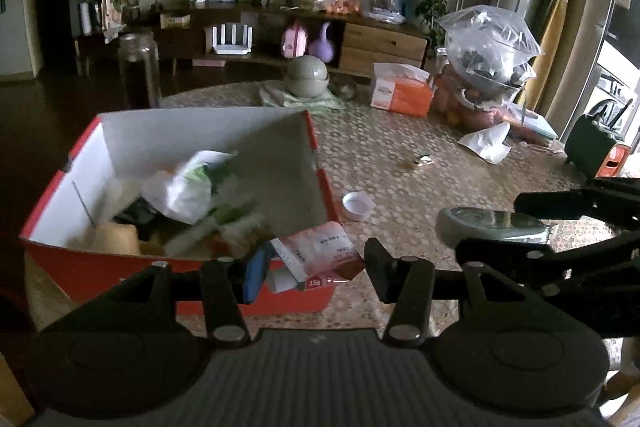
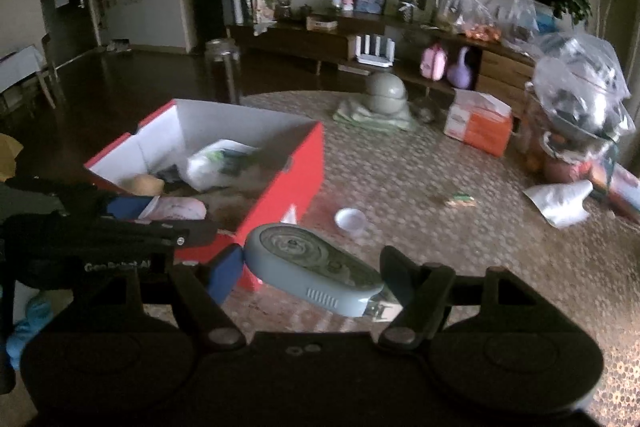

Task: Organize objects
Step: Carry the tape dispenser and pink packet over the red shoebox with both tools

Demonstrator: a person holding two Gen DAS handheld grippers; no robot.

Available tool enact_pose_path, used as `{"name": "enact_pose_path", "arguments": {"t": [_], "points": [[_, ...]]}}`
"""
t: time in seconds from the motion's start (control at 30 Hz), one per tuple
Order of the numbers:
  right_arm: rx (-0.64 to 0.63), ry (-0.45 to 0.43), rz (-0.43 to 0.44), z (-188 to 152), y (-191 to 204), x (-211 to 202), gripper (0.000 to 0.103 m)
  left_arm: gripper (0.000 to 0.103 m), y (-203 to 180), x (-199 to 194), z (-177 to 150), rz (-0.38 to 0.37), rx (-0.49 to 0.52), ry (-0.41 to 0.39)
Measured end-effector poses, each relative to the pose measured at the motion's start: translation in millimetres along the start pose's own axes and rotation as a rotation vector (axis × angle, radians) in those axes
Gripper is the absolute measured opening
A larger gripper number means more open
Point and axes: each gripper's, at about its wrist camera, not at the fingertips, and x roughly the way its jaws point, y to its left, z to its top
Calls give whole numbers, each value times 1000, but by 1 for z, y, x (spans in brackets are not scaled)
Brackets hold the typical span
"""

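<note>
A red cardboard box point(image 1: 96, 267) with a white inside stands on the table's left and holds a white plastic bag point(image 1: 188, 187) among several small items. My left gripper point(image 1: 316, 267) hovers at the box's near right corner, shut on a pink and white packet point(image 1: 320, 251) with a small tube carton beside it. To its right, my right gripper point(image 2: 312, 275) is shut on a grey oval device point(image 2: 316, 267) with a metal clip end, held above the table in front of the box point(image 2: 304, 163). The left gripper point(image 2: 168, 215) and its packet point(image 2: 180, 207) also show in the right wrist view.
On the patterned round table point(image 1: 400, 147) lie a small white cap point(image 1: 357, 205), a candy wrapper point(image 1: 420, 161), crumpled white paper point(image 1: 490, 141), an orange tissue pack point(image 1: 402, 93), stacked grey bowls point(image 1: 307, 77) on a cloth, and clear bags of goods point(image 1: 488, 55). A green case point(image 1: 596, 151) sits far right.
</note>
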Motion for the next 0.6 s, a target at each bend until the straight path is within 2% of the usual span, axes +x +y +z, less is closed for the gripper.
{"name": "enact_pose_path", "arguments": {"t": [0.27,0.6], "points": [[-52,-9,7,20,38,13,74,51,39,-15,10,38,3,-24],[-102,-7,30,49,74,39,75,51,97,-10,20,104,-19,-2]]}}
